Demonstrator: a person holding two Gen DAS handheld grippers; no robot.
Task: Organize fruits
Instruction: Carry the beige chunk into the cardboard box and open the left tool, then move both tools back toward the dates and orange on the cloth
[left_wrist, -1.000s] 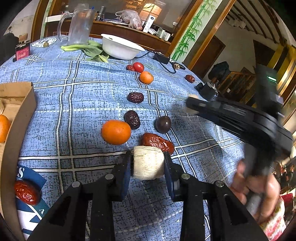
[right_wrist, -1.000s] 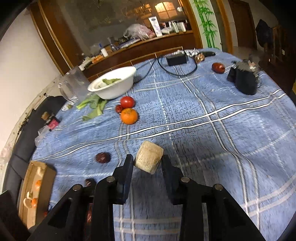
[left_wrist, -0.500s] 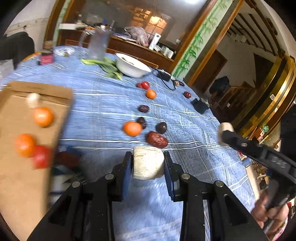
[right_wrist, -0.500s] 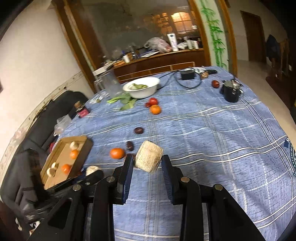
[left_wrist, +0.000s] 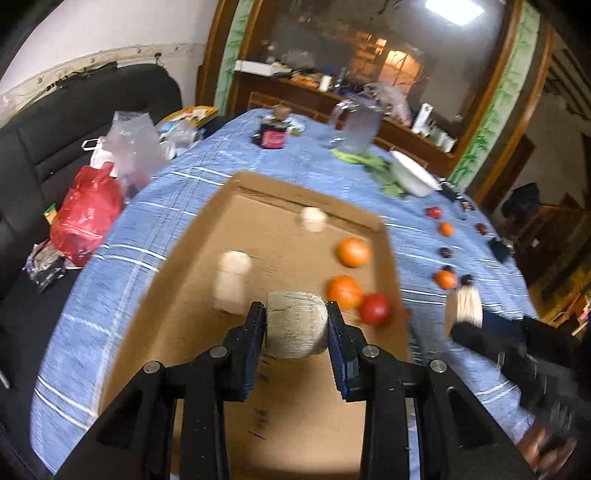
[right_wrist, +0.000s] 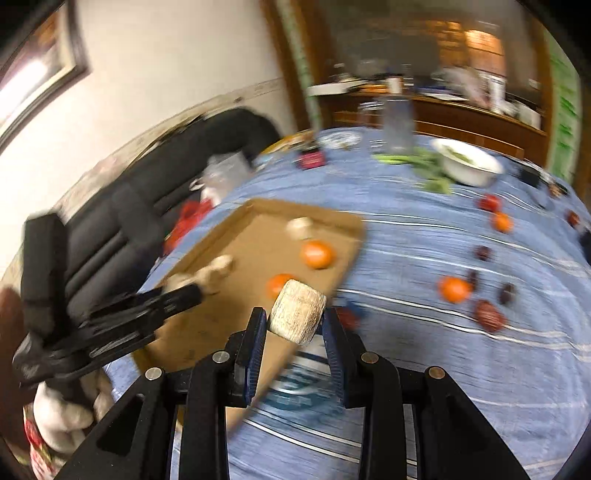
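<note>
My left gripper (left_wrist: 296, 325) is shut on a pale ribbed cylinder piece (left_wrist: 295, 323) and holds it above the cardboard tray (left_wrist: 258, 206). The tray holds two oranges (left_wrist: 352, 252), a tomato (left_wrist: 375, 308) and two pale pieces (left_wrist: 232, 280). My right gripper (right_wrist: 294, 323) is shut on a second pale ribbed piece (right_wrist: 297, 310) near the tray's (right_wrist: 343, 221) right edge. It shows at the right of the left wrist view (left_wrist: 463, 310). Loose oranges (right_wrist: 454, 288), dark dates (right_wrist: 489, 315) and a tomato (right_wrist: 489, 202) lie on the blue cloth to the right.
A white bowl (left_wrist: 413, 173) with greens, a glass jug (left_wrist: 354, 129) and a small red box (left_wrist: 273, 137) stand at the back of the table. Plastic bags (left_wrist: 86, 218) lie on a black sofa at the left. The left gripper shows in the right wrist view (right_wrist: 184, 291).
Both grippers have swung left from the loose fruit to the cardboard tray, each still holding its pale piece. The left one now hangs over the tray.
</note>
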